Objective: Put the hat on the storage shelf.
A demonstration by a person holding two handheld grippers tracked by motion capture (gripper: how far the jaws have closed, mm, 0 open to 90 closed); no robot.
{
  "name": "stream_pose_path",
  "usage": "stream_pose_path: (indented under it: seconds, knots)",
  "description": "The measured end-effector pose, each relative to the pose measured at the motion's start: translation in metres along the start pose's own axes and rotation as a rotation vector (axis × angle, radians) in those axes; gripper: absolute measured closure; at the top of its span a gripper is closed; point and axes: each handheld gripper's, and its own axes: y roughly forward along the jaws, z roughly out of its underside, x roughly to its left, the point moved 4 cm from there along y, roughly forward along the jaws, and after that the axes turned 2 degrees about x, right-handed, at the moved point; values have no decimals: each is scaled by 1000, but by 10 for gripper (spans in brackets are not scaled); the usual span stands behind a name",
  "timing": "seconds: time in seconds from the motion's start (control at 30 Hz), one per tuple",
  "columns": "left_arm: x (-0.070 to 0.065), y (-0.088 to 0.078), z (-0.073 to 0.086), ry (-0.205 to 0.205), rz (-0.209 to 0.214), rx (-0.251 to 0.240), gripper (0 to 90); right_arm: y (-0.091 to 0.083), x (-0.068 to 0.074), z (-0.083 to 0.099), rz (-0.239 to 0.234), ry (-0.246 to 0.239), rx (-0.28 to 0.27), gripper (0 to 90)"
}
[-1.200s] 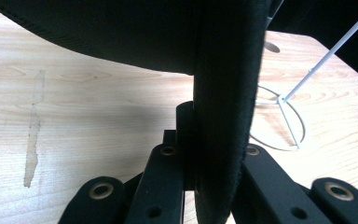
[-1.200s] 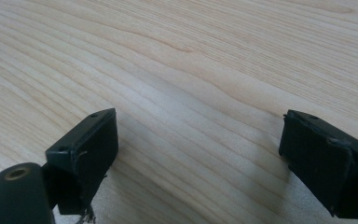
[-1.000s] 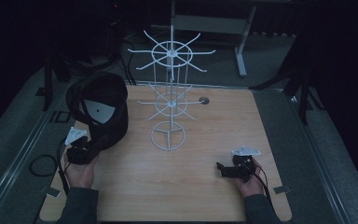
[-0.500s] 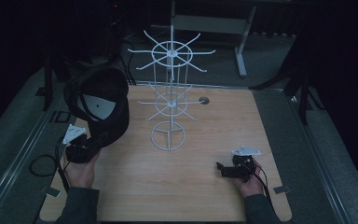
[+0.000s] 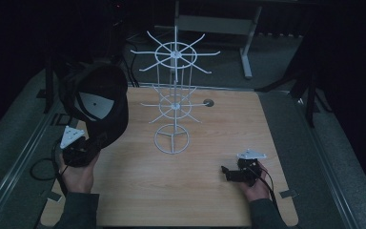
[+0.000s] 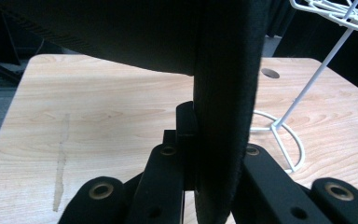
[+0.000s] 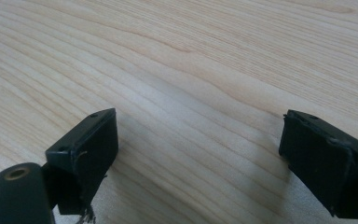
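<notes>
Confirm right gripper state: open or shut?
Open. In the right gripper view, the right gripper has its jaws wide apart with only bare wooden table between them.

L hand-held gripper (image 5: 95,143) raised, jaws clamped; R hand-held gripper (image 5: 225,171) low, jaws apart.

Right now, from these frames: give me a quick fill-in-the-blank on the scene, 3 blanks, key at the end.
1. The left gripper is shut on the brim of a black ____.
2. The right gripper rests low over the wooden table with its jaws ____ and nothing between them.
3. The white wire rack stands on a ____-shaped base near the middle of the table.

Missing words: cap; open; ring
</notes>
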Motion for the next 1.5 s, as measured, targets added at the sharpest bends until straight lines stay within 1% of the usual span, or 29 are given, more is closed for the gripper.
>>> stream_pose_path:
  seconds: [0.17,0.4,0.57,0.63,1.0,1.13,1.37,1.5]
  knots:
    - [0,-2,-1,13,-28,0,868,0,0,0,0,0,0,115]
    - [-4,-4,-3,39,-54,-9,868,0,0,0,0,1,0,115]
    - [-7,-6,-6,44,-60,-20,867,0,0,0,0,0,0,115]
    - [-8,-6,-6,41,-53,-24,867,0,0,0,0,0,0,115]
    - [-16,-11,-12,66,-52,-32,868,0,0,0,0,1,0,115]
    - [-18,-11,-13,79,-61,-29,868,0,0,0,0,2,-1,115]
    - [-21,-14,-17,95,-74,-39,868,0,0,0,0,1,-1,115]
    - [-23,-15,-20,101,-74,-43,868,0,0,0,0,2,-1,115]
